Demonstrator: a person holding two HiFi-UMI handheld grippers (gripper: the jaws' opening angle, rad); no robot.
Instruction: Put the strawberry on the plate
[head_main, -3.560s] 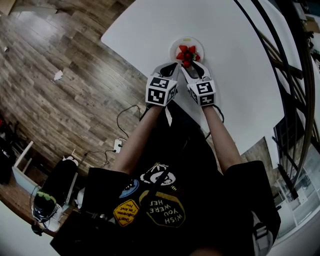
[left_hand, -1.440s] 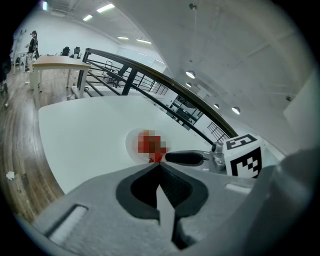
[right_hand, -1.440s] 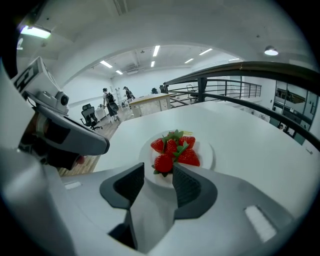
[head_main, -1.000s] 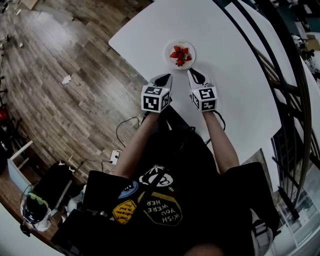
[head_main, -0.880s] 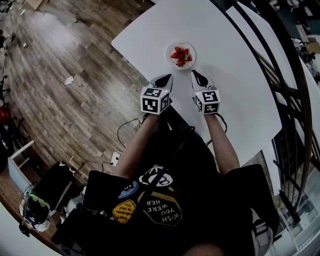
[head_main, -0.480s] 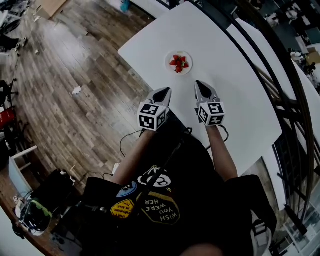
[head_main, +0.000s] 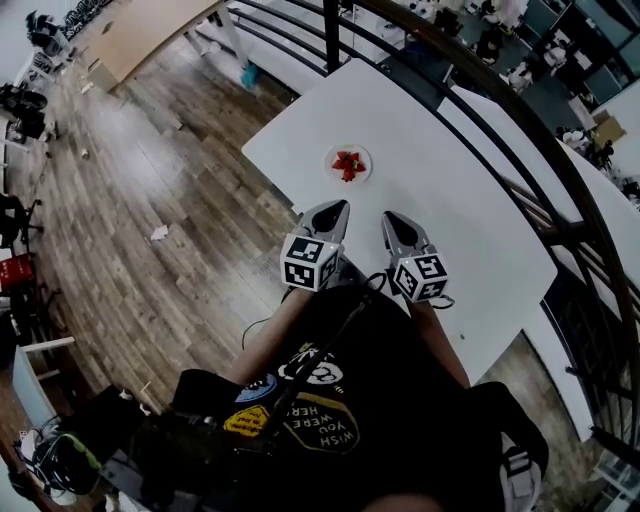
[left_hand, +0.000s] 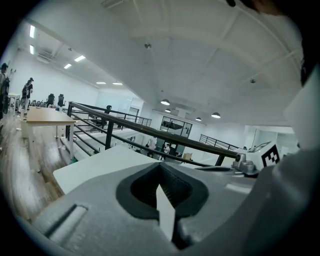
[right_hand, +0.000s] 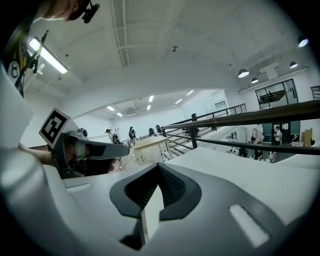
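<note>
- A wood-plank floor (head_main: 120, 260) in mixed browns fills the left side, with a pale scrap of paper (head_main: 159, 233) lying on it.
- A white table (head_main: 470, 210) with rounded corners stands at the centre.
- A black metal railing (head_main: 329, 35) runs just behind the table, from far left to near right.
- A long light-wood desk (head_main: 140, 30) stands far left, with dark office chairs (head_main: 20, 100) near it.
- The white ceiling (left_hand: 200, 50) carries recessed panel lights (left_hand: 80, 58) and round lamps (left_hand: 215, 115).
- A glass-fronted room (left_hand: 175, 126) shows in the far distance.
</note>
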